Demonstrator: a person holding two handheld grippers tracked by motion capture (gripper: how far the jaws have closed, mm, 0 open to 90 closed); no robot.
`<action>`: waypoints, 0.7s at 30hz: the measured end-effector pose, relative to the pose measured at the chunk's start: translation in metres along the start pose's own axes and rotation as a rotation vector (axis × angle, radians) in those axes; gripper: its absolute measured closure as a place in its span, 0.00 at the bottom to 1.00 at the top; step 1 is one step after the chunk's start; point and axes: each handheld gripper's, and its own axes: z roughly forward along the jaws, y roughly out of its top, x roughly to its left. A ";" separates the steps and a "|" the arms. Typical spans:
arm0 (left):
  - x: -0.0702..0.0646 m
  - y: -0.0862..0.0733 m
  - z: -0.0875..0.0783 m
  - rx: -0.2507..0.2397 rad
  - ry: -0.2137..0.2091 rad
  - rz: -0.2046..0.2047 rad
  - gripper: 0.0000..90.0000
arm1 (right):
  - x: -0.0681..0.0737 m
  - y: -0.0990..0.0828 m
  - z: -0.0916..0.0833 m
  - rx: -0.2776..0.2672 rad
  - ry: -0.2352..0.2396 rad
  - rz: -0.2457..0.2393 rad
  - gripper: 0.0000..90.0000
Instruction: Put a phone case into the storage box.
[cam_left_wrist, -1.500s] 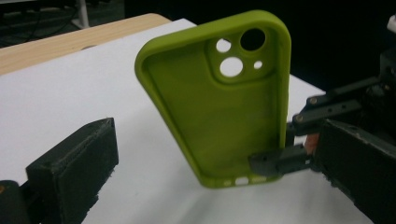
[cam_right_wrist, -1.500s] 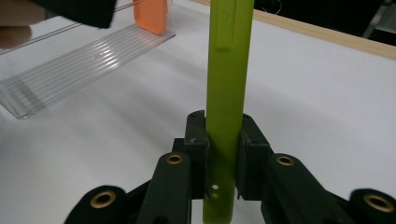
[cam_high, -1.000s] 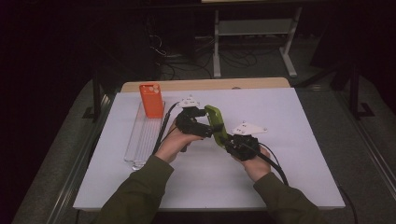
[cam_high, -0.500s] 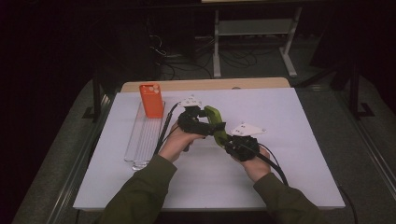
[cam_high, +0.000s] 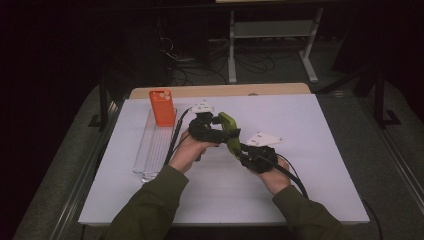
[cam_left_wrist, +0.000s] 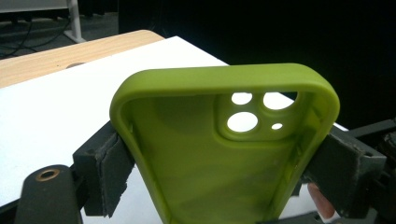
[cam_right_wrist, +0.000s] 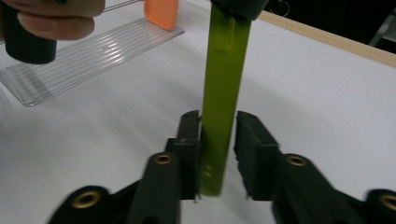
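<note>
Since a second ago the left gripper (cam_high: 220, 125) has closed its wide-open jaws onto the green phone case (cam_high: 229, 131); the hands have hardly shifted. The right gripper (cam_high: 242, 150) has just been opening, with the case between its jaws.

In the left gripper view the left gripper (cam_left_wrist: 219, 154) clamps the green phone case (cam_left_wrist: 210, 158) across its width, pads pressed on both long edges, the open inside and camera cutouts facing the camera. In the right gripper view the right gripper (cam_right_wrist: 218, 140) has its jaws parted around the case's (cam_right_wrist: 223, 93) thin edge: a clear gap on the right side, while the left pad lies against or just beside it; contact is hard to tell.

The case is held above the white table (cam_high: 310, 125), between the two grippers, near its middle. An orange phone case (cam_high: 162, 106) stands at the far end of a clear ribbed tray (cam_high: 150, 150), left of the left hand (cam_high: 187, 152). The right hand (cam_high: 272, 177) is lower right.
</note>
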 end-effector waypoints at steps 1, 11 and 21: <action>0.001 0.001 -0.002 0.008 0.002 0.004 0.17 | 0.000 0.000 -0.001 0.001 0.004 0.000 0.69; 0.010 0.011 -0.023 0.021 0.055 0.013 0.17 | -0.019 -0.008 -0.018 0.032 -0.002 0.025 0.39; 0.015 0.031 -0.049 0.026 0.106 0.043 0.17 | -0.034 -0.029 -0.029 0.106 -0.029 0.027 0.14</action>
